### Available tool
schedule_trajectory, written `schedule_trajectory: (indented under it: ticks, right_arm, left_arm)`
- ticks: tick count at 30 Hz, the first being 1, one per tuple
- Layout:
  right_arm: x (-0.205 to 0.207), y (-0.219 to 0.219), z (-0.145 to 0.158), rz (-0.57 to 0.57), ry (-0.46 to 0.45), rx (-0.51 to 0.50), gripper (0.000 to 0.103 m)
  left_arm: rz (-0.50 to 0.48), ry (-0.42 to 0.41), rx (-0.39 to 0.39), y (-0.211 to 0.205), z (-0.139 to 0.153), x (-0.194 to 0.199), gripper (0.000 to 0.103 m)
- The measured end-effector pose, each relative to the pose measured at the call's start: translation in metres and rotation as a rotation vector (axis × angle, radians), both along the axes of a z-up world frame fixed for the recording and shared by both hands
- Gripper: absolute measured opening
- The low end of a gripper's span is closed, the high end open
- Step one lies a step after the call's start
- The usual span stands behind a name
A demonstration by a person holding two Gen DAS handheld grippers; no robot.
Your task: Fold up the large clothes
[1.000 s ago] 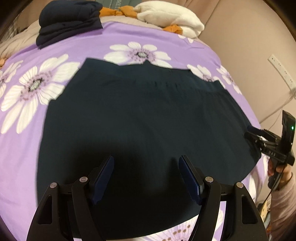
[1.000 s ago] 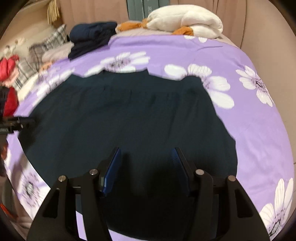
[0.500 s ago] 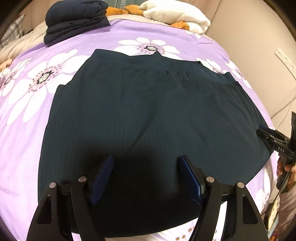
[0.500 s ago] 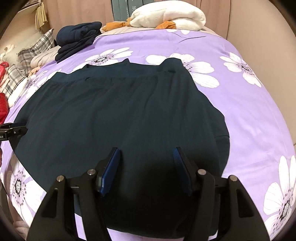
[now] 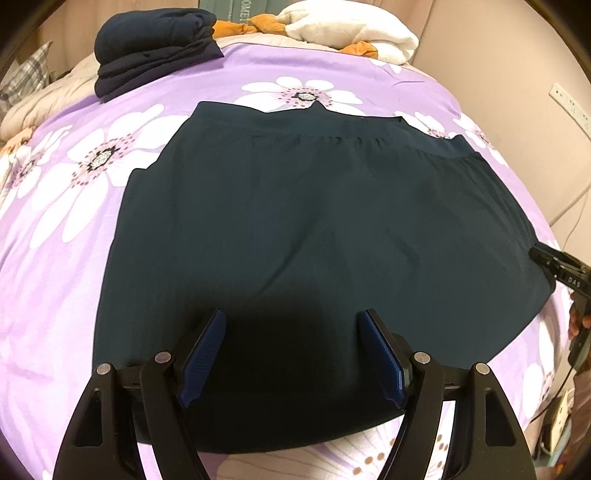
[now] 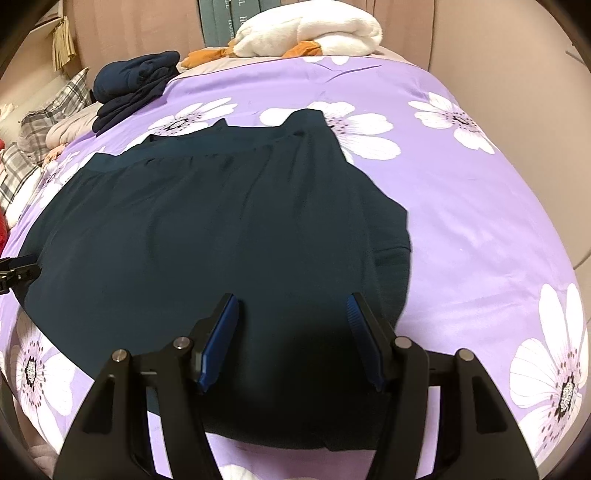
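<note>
Jaws on both grippers — left gripper (image 5: 291,354), right gripper (image 6: 291,339) — gape wide, hold nothing. Dark skirt (image 5: 314,229) lies flat on bed (image 5: 66,229) — soft, light; pinch hem corners.

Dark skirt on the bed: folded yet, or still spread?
Spread. The dark skirt lies flat across the purple floral sheet, waistband at the far end, no fold visible.

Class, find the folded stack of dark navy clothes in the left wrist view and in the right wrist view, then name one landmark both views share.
Left wrist view: folded navy stack sits top left, at the far end of the bed.
Right wrist view: the stack appears upper left, smaller, beside the plaid pillow.
Shared landmark: the white plush toy at the top.
</note>
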State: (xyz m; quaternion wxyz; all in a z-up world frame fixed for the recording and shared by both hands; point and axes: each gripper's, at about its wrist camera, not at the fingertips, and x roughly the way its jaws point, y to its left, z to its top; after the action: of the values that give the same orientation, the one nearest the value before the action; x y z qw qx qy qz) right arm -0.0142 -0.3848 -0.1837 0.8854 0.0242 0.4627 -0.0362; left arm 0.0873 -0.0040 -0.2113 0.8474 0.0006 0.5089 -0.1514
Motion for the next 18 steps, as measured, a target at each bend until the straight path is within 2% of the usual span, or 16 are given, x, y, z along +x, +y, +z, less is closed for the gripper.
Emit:
schedule_trajectory:
  ticks: [6, 9, 14, 18]
  right_arm:
    - [-0.007, -0.018, 0.005, -0.078, 0.020, -0.038, 0.063]
    - [-0.014, -0.026, 0.017, -0.108, -0.023, -0.014, 0.063]
    - [-0.008, -0.003, 0.046, -0.031, -0.135, 0.034, 0.063]
    - [0.014, 0.040, 0.048, 0.088, -0.150, 0.067, 0.063]
  left_arm:
    - [0.007, -0.018, 0.037, 0.001, 0.008, -0.006, 0.075]
    - [-0.007, -0.068, 0.048, -0.003, 0.023, -0.006, 0.075]
    - [-0.011, -0.120, 0.081, -0.021, 0.042, 0.020, 0.075]
    - [-0.001, -0.083, 0.084, -0.036, 0.035, 0.056, 0.075]
